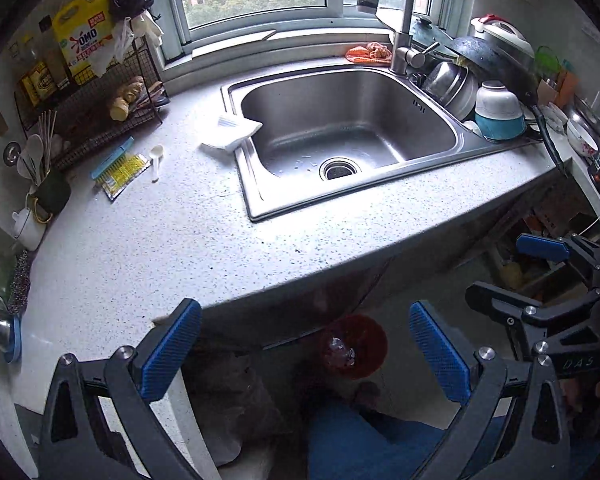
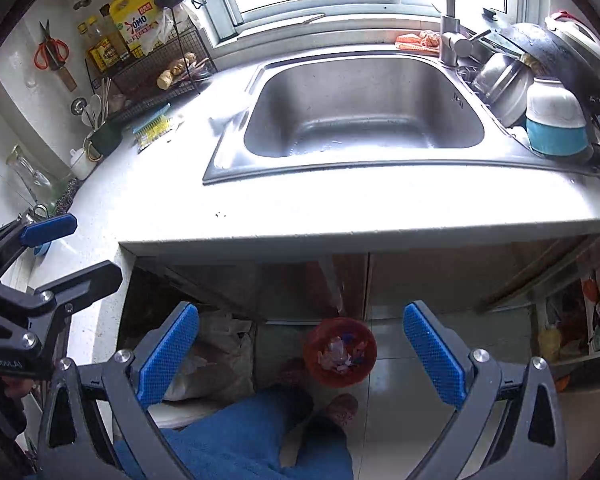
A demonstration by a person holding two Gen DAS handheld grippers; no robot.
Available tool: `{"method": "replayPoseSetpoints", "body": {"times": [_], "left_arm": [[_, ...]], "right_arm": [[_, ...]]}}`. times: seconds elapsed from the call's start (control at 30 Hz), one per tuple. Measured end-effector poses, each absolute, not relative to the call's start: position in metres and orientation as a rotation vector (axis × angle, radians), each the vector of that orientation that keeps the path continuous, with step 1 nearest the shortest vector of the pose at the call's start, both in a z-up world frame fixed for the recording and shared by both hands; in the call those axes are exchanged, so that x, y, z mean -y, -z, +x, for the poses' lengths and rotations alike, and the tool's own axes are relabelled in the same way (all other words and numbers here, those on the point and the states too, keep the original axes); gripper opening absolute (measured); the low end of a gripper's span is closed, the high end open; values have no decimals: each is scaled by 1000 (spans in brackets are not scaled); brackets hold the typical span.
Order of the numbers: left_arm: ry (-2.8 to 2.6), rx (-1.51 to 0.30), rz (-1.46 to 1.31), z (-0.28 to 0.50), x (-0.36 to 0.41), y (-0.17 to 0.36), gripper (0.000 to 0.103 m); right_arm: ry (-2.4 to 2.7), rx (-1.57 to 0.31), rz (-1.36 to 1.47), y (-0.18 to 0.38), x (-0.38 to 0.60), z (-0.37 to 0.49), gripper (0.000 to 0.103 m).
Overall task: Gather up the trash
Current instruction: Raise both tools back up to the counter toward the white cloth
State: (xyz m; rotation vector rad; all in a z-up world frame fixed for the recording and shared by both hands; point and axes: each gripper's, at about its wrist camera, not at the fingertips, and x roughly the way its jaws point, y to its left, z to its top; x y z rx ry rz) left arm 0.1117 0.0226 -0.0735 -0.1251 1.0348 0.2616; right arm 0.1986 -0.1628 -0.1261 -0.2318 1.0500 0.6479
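A red trash basket stands on the floor under the counter, seen in the left wrist view (image 1: 356, 346) and in the right wrist view (image 2: 340, 352), with scraps inside. My left gripper (image 1: 304, 348) is open and empty, held above the counter's front edge. My right gripper (image 2: 302, 350) is open and empty, above the floor in front of the counter. On the counter lie a yellow wrapper (image 1: 122, 172), a white plastic spoon (image 1: 155, 160) and a white folded cloth (image 1: 230, 132) at the sink's left rim.
A steel sink (image 1: 348, 136) with a tall faucet (image 1: 402, 20) sits mid-counter. Pots and bowls (image 1: 496, 108) pile up on the right. A wire rack (image 1: 100, 108) with bottles stands at the left. A plastic bag (image 2: 216, 356) sits under the counter.
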Motion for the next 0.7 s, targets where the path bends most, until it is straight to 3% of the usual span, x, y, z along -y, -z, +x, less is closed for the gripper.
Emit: {"method": "replayPoseSetpoints", "body": {"times": [0.7], "left_arm": [[-457,-971,-212,154,-230,37,103]], "right_arm": [[-858,-964,-340,88,-40,291,102]]}}
